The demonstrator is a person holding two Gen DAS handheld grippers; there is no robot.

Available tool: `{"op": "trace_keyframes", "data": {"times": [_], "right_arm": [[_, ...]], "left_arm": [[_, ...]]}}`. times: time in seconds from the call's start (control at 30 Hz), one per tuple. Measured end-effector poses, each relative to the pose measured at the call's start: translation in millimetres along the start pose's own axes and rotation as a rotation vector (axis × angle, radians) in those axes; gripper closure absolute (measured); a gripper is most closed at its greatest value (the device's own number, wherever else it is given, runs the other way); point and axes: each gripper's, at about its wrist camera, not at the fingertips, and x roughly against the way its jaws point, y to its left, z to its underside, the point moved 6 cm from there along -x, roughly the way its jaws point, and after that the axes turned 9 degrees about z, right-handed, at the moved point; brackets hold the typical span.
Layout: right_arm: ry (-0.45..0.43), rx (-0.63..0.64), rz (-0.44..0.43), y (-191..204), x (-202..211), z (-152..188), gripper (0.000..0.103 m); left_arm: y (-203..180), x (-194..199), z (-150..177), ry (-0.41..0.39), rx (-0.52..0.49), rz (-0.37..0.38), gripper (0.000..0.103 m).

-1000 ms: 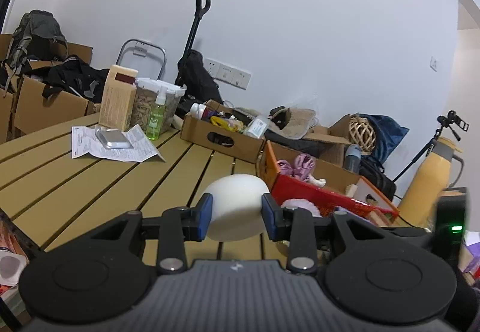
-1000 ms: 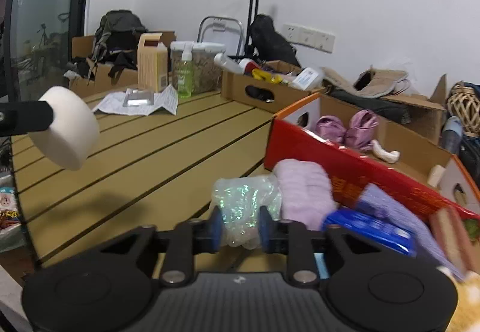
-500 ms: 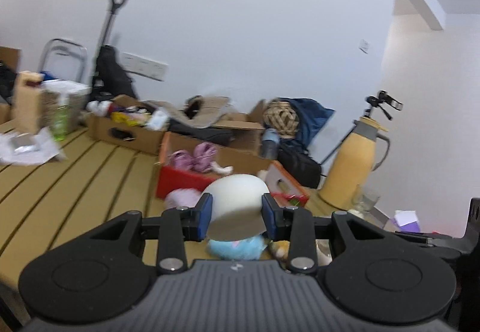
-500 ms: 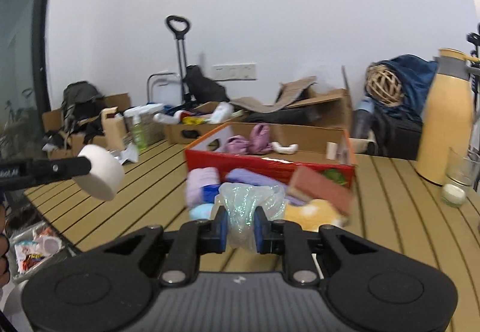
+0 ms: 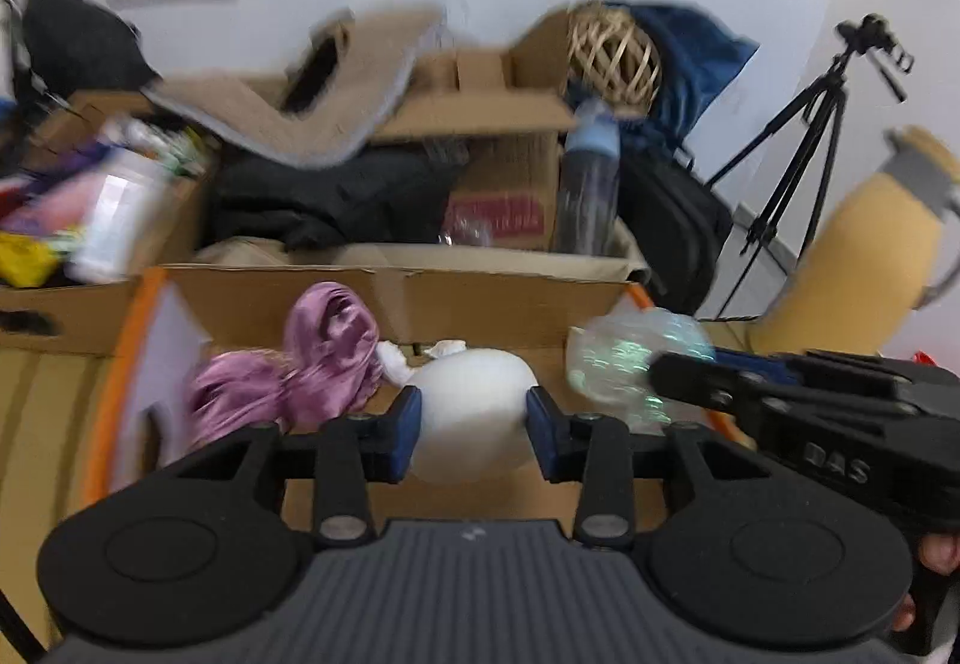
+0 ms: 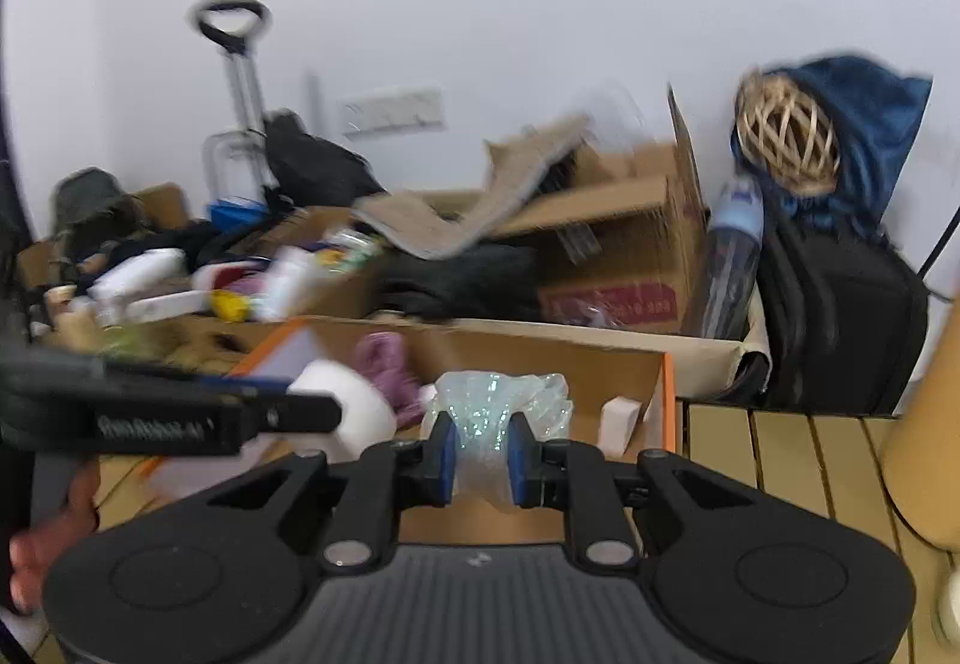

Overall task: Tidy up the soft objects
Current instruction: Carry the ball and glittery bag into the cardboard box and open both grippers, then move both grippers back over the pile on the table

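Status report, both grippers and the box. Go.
Left gripper jaws opening around white foam ball, over cardboard box. Right gripper shut on iridescent wrap. Nothing blocking.

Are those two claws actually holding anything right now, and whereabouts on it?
The left gripper, jaws opening, has a white foam ball by its sides. The right gripper pinches an iridescent plastic bag at its middle.

wicker ball (image 5: 612, 55) on blue bag (image 5: 690, 58) | tripod (image 5: 804, 124) | bottle (image 5: 591, 184)

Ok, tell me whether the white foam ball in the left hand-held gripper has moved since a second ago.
Yes. The white foam ball has gone from above the bare tabletop to over the open cardboard box, beside the purple cloth.
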Motion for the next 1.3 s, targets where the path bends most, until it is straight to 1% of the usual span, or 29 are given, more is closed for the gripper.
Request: {"op": "trace_keyframes", "data": {"times": [0.07, 0.1, 0.13, 0.17, 0.2, 0.23, 0.27, 0.33, 0.37, 0.47, 0.57, 0.63, 0.73, 0.77, 0.83, 0.87, 0.93, 1.03, 1.1, 1.17, 1.2, 1.23, 1.27, 1.3], "right_arm": [[0.067, -0.051, -0.009, -9, -46, -11, 0.086], [0.097, -0.085, -0.007, -13, -67, -13, 0.085], [0.122, -0.111, -0.005, -16, -84, -13, 0.083], [0.147, -0.126, -0.008, -17, -100, -12, 0.079], [0.161, -0.13, 0.001, -17, -111, -10, 0.077], [0.157, -0.134, 0.033, -18, -119, -8, 0.074], [0.153, -0.126, 0.052, -19, -125, -9, 0.07], [0.144, -0.138, 0.048, -20, -128, -9, 0.06], [0.138, -0.154, 0.044, -21, -126, -10, 0.051], [0.112, -0.153, 0.048, -22, -111, -18, 0.05], [0.087, -0.126, 0.064, -22, -85, -30, 0.05], [0.073, -0.099, 0.07, -22, -59, -38, 0.05], [0.047, -0.075, 0.069, -22, -11, -49, 0.047], [0.038, -0.064, 0.065, -21, 7, -53, 0.045], [0.012, -0.045, 0.068, -20, 43, -57, 0.042], [-0.005, -0.037, 0.067, -19, 63, -58, 0.04], [-0.038, -0.019, 0.063, -15, 101, -52, 0.037], [-0.102, 0.04, 0.05, -5, 161, -30, 0.034], [-0.163, 0.083, 0.054, 4, 202, -6, 0.027], [-0.223, 0.124, 0.069, 12, 235, 20, 0.025], [-0.255, 0.141, 0.078, 18, 253, 36, 0.024], [-0.281, 0.153, 0.084, 22, 268, 51, 0.024], [-0.306, 0.161, 0.088, 27, 282, 65, 0.022], [-0.332, 0.168, 0.092, 32, 297, 82, 0.017]], "left_arm": [[13, -30, -7, 0.042, 0.027, -0.026, 0.056], [17, -42, -9, 0.062, 0.02, -0.039, 0.049], [20, -49, -10, 0.067, 0.013, -0.047, 0.042], [23, -54, -11, 0.059, 0.017, -0.072, 0.035], [27, -56, -12, 0.05, 0.02, -0.088, 0.033], [30, -58, -13, 0.049, 0.02, -0.086, 0.033], [31, -57, -14, 0.045, 0.026, -0.077, 0.032], [35, -49, -17, 0.024, 0.035, -0.067, 0.028], [33, -45, -20, 0.018, 0.035, -0.065, 0.028], [26, -18, -25, -0.011, 0.025, -0.075, 0.026], [16, 16, -31, -0.025, 0.005, -0.082, 0.025], [6, 47, -34, -0.043, -0.02, -0.081, 0.024], [-10, 101, -34, -0.089, -0.062, -0.099, 0.022], [-15, 118, -33, -0.11, -0.072, -0.107, 0.021], [-24, 157, -25, -0.163, -0.074, -0.114, 0.02], [-27, 172, -19, -0.177, -0.073, -0.117, 0.02], [-37, 209, 1, -0.22, -0.084, -0.12, 0.02], [-55, 264, 43, -0.302, -0.137, -0.11, 0.017], [-68, 295, 75, -0.356, -0.172, -0.102, 0.013], [-81, 326, 113, -0.408, -0.204, -0.098, 0.011], [-85, 337, 129, -0.427, -0.217, -0.096, 0.008], [-91, 349, 149, -0.448, -0.235, -0.098, 0.006], [-97, 359, 169, -0.463, -0.259, -0.106, 0.004], [-103, 368, 189, -0.477, -0.284, -0.112, 0.003]]}}
